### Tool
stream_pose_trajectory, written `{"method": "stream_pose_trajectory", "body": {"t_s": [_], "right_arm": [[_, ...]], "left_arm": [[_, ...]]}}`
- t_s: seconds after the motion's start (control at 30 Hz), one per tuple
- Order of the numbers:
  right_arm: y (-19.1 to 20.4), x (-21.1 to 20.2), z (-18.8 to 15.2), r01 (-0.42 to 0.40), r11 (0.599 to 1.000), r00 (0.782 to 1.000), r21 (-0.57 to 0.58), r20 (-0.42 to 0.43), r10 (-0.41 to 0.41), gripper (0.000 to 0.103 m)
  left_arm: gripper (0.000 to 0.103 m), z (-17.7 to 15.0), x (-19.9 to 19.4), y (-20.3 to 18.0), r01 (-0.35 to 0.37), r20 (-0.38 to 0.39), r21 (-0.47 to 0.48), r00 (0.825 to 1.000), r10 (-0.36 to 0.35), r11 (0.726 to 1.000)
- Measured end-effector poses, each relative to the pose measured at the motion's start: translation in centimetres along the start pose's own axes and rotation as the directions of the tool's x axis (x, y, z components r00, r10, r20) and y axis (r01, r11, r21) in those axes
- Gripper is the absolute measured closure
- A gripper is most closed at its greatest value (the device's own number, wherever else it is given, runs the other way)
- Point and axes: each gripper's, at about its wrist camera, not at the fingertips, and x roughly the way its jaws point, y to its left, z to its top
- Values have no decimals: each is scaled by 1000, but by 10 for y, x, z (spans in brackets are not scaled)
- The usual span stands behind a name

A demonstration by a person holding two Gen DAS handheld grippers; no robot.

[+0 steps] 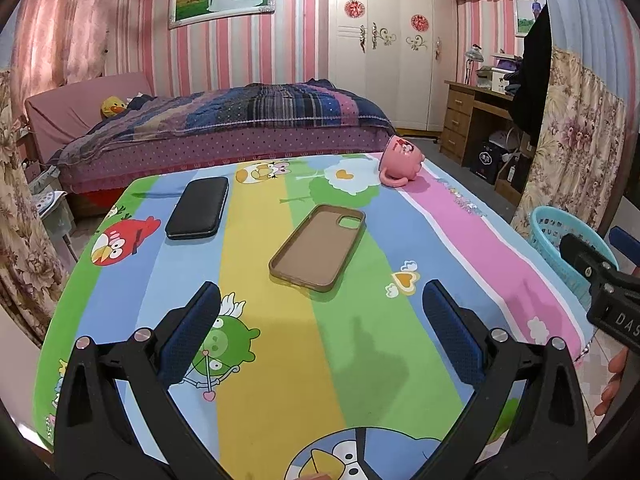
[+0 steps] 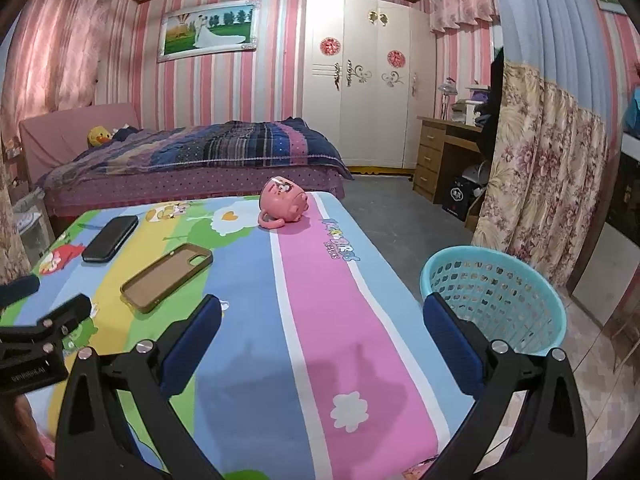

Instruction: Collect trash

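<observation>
Both grippers hover with fingers spread, holding nothing – left gripper (image 1: 320, 320), right gripper (image 2: 322, 328). Only the right view shows the whole teal basket (image 2: 494, 296), at 3 o'clock off the table (image 2: 316, 304); the left clips it – phone case (image 1: 318, 248) at 12.

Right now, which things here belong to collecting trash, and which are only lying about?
Likely for the job: phone case, black case, tipped pink mug, blue basket.
Only lying about: bed, desk, wardrobe.
</observation>
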Motion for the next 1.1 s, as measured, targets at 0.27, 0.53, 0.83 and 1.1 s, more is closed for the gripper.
{"method": "stream_pose_trajectory", "body": {"t_s": [0.27,0.53,0.83,1.1], "right_arm": [[2,-1,1,51,998,999,-33,15,-51,4],[4,0,2,50,998,999,-38,5,-49,4],[6,1,1,50,998,999,-43,4,-50,4],[6,1,0,51,998,999,-39,2,-51,4]], "left_arm": [[5,0,3,-7,-13,-6,19,1000,13,1000],[5,-1,2,-11,-12,-5,32,1000,12,999],[5,-1,2,-11,-1,-6,32,1000,2,999],[5,0,0,-13,-3,6,44,1000,3,999]]}}
